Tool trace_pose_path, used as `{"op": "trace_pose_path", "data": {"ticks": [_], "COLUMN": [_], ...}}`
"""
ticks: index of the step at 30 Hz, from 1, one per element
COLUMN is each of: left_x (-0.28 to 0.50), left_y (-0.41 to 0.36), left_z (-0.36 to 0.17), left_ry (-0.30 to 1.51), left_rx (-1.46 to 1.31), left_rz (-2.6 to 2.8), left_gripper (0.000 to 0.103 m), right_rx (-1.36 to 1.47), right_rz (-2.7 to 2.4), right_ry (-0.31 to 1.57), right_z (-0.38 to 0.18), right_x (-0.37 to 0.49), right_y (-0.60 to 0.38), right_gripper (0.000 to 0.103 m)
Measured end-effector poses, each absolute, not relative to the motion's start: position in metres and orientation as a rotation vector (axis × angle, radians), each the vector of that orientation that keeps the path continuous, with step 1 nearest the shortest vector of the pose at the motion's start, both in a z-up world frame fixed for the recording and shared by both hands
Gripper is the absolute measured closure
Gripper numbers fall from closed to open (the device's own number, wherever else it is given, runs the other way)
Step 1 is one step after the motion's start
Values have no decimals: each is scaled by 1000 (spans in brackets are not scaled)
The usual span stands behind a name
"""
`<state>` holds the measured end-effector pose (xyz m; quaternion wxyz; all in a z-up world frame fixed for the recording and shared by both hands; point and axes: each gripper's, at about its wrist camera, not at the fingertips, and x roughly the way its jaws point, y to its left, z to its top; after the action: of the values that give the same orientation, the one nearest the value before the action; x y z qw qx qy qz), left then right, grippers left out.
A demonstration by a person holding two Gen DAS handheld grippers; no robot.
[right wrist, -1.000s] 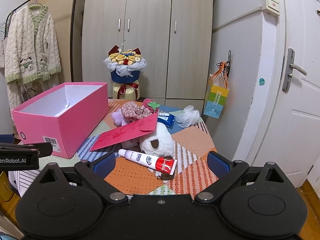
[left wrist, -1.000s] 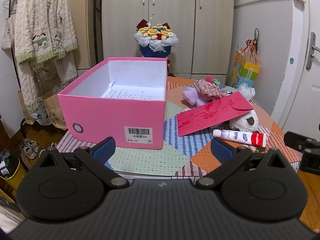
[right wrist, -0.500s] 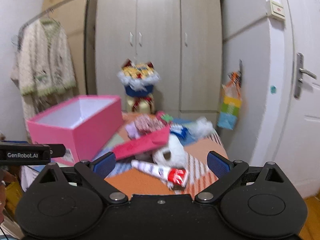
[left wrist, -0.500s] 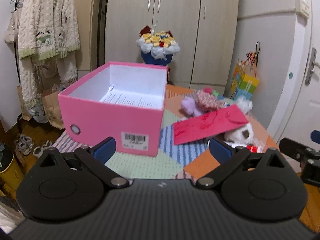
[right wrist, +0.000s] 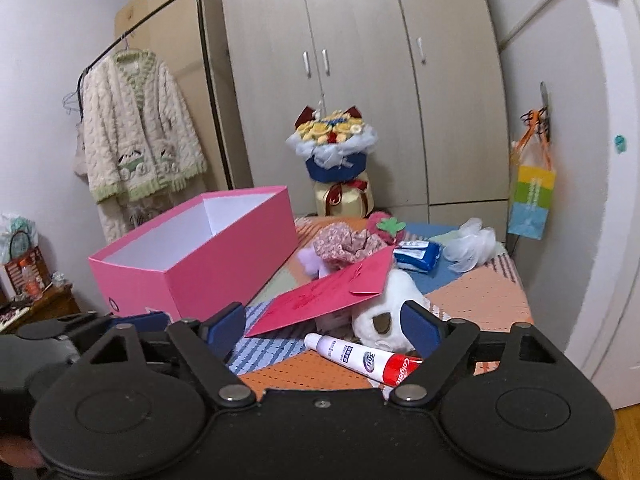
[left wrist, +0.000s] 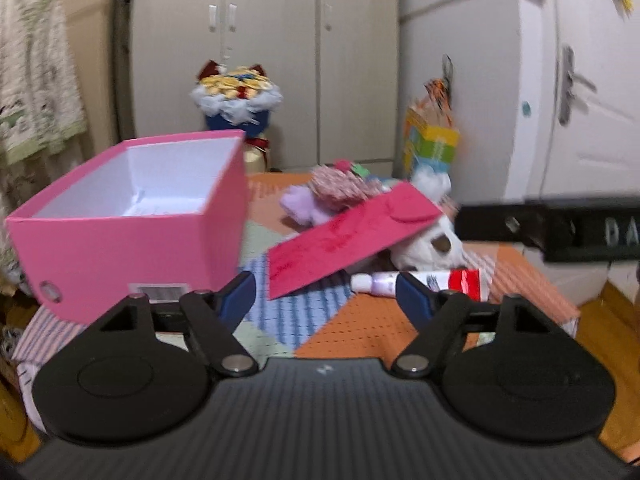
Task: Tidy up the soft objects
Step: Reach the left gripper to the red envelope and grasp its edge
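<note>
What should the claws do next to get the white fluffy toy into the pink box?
Probably lift the red envelope off first. It lies tilted across the white plush toy, and a toothpaste tube lies right in front, so the toy is hard to grab cleanly. Both the right claw and the left claw are closing on nothing, and the pink box stands open.

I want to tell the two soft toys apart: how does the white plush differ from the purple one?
The white plush lies near the toothpaste tube; the purple plush lies farther back. The white plush is larger. A red envelope covers part of the white plush; floral cloth covers the purple plush. Both rest outside the pink box.
</note>
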<state>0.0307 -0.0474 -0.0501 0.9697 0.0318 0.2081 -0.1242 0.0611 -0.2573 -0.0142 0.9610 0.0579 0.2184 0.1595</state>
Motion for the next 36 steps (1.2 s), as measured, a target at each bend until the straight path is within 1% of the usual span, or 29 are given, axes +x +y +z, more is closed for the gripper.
{"op": "trace_pose_path", "data": {"ticks": [4, 8, 12, 17, 23, 25, 28, 30, 31, 32, 33, 34, 36], "left_x": [47, 71, 93, 111, 122, 124, 127, 128, 130, 131, 131, 129, 126], "left_y": [-68, -76, -76, -74, -83, -86, -91, -91, -91, -89, -86, -84, -84], "left_z": [-65, -77, -88, -94, -93, -95, -99, -100, -100, -100, -99, -97, -95], "left_ry": [412, 384, 402, 445, 415, 400, 386, 391, 404, 413, 402, 390, 365], "left_rx": [135, 176, 220, 224, 275, 300, 326, 322, 309, 283, 252, 241, 236], "left_rz": [-280, -265, -257, -270, -277, -272, -251, -242, -247, -248, -239, -226, -210], "left_gripper": [29, 30, 30, 41, 41, 41, 42, 55, 65, 66, 67, 72, 76], "right_rx": [133, 146, 182, 251, 295, 306, 321, 323, 325, 327, 331, 336, 353], "right_rz": [337, 342, 363, 383, 380, 378, 371, 363, 360, 360, 362, 368, 389], "right_ry": [490, 550, 614, 643, 628, 624, 623, 617, 617, 619, 621, 621, 631], "right_z": [-20, -28, -40, -47, -41, -41, -41, -41, -41, -41, -41, -41, -41], "right_x": [86, 113, 130, 141, 150, 153, 156, 158, 159, 160, 161, 163, 166], "right_y": [-259, -262, -262, -265, -271, -272, -276, -277, -278, -279, -280, -280, -281], "right_gripper": [19, 27, 33, 34, 36, 40, 50, 60, 62, 66, 68, 68, 68]}}
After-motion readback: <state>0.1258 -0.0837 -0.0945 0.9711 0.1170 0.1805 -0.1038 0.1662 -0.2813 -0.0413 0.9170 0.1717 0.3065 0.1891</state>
